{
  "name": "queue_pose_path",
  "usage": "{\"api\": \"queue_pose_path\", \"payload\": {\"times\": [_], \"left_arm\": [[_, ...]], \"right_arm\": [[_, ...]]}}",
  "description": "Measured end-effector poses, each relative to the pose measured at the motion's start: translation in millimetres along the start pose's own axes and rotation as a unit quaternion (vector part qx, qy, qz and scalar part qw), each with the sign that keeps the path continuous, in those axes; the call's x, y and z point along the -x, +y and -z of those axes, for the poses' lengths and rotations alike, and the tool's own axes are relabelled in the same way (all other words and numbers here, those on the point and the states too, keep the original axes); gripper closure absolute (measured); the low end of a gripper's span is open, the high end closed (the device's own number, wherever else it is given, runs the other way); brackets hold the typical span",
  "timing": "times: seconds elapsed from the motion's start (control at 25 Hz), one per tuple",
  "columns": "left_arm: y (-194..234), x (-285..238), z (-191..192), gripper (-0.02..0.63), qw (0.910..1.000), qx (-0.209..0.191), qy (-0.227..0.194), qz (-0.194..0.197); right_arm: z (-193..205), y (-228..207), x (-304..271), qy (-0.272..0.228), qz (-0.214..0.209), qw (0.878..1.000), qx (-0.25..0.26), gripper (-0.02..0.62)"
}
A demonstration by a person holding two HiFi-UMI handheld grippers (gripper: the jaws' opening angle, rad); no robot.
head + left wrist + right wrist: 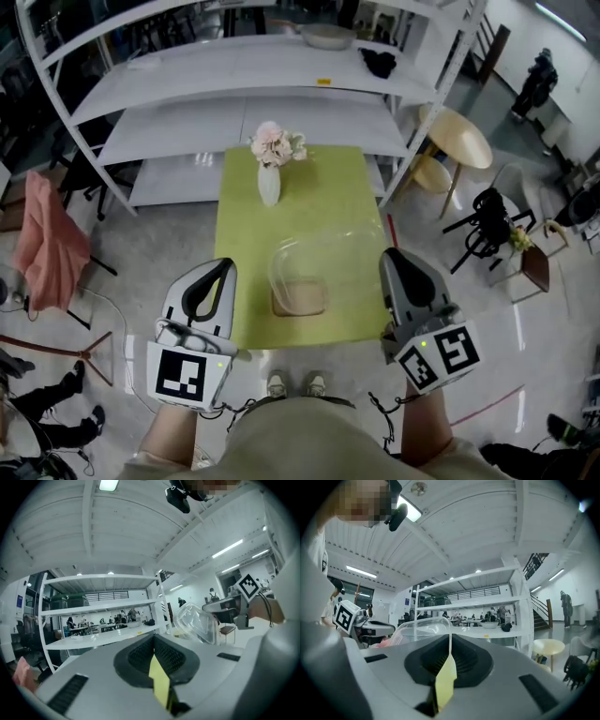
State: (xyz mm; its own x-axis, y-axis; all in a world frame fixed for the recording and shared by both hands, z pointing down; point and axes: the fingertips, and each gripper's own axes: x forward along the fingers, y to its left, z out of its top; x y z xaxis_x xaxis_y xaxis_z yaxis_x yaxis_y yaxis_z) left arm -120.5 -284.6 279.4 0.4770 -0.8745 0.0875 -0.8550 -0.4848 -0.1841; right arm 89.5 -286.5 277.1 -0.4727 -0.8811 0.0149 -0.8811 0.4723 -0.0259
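Well, you hold both claws low at the near edge of the green tabletop [244, 234]. Your left claw [223, 269] is shut tight with nothing in it. Only a thin strip of green shows through the slit between its jaws. Your right claw [392, 260] is shut the same way and holds nothing too.

Both claws point up the tabletop. The left one is at the near left corner and the right one is at the near right corner. Between them, close to the front edge, sits a clear box [319, 258]. A tan patch [300, 298] shows at its bottom. Neither claw touches the clear box.

At the far end stands a white vase [269, 184] with pink flowers [277, 143]. Behind it is a white shelf [234, 112].
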Motion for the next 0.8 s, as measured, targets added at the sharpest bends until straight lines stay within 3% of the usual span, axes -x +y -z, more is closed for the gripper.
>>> {"api": "queue_pose_path", "payload": {"times": [0.36, 0.8], "left_arm": [[-34, 40, -24, 0.599, 0.9997, -0.011, -0.017, 0.015], [-42, 64, 5, 0.6, 0.9997, -0.013, 0.022, -0.005]], "right_arm": [[-29, 24, 55, -0.019, -0.011, 0.999, 0.046, 0.572], [13, 37, 67, 0.026, -0.03, 0.999, 0.033, 0.574]]}}
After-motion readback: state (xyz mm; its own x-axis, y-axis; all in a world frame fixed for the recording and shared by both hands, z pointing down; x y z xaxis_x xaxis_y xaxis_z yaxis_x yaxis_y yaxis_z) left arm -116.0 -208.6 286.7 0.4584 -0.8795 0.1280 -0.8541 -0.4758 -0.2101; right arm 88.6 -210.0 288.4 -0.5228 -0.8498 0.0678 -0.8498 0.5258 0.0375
